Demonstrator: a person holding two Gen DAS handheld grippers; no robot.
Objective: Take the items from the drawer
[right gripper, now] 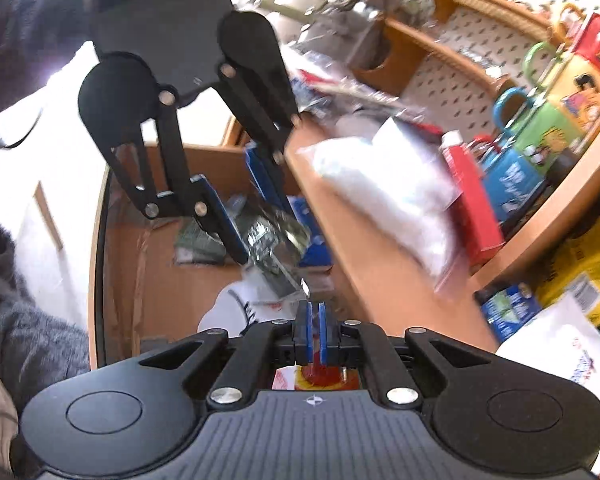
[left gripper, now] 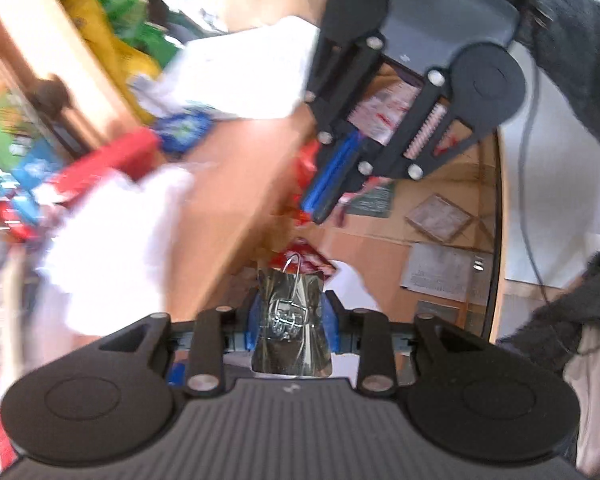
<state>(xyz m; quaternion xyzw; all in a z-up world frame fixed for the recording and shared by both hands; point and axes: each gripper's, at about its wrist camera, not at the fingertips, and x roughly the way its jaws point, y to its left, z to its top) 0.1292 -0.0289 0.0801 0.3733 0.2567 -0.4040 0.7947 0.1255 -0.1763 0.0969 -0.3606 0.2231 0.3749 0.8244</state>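
In the left wrist view, the left gripper (left gripper: 290,320) sits at six o'clock, its blue-padded jaws closed on a clear plastic packet of metal clips (left gripper: 290,316), which stands upright between them and is lifted above the open drawer (left gripper: 440,240). Just past it, toward twelve o'clock, a red snack wrapper (left gripper: 306,256) lies on the drawer floor, with flat paper-like items at about three o'clock. Further up, at one o'clock, the right gripper (left gripper: 328,188) reaches down into the same drawer, its jaws nearly together; a red and white packet (left gripper: 384,112) shows between its arms, though whether it is gripped cannot be told here. In the right wrist view, that gripper's own blue pads sit close at six o'clock with something red and thin between them, so it appears pinched on a flat item. To the left of the drawer, the wooden tabletop (left gripper: 236,168) carries white plastic bags (left gripper: 112,252) and a red box (left gripper: 112,164), blurred by motion. To finish this step well, the left hand would likely carry the packet clear of the other gripper, keep the grip firm on the slippery film, and set it on bare wood rather than on the bags.
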